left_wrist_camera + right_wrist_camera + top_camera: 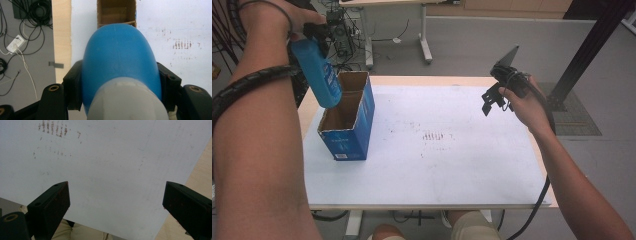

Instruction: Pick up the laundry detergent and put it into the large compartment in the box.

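The left gripper (314,37) clamps a blue bottle (319,72) above the open box (347,120) at the table's (437,170) far-left edge. The right gripper (492,100), jaws apart and empty, hangs over bare table at the right.

Even, soft daylight (faint shadows), close bottle (120,65) blurred.

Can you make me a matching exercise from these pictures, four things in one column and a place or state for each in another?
Things:
1. blue bottle
2. cardboard box
3. left tongs
4. right tongs

Places or states:
A. open, nothing between the jaws, above the white table
B. shut on a bottle near its grey cap
C. held tilted over the open box
D. standing open-topped at the table's left side

Pairs: 1-C, 2-D, 3-B, 4-A
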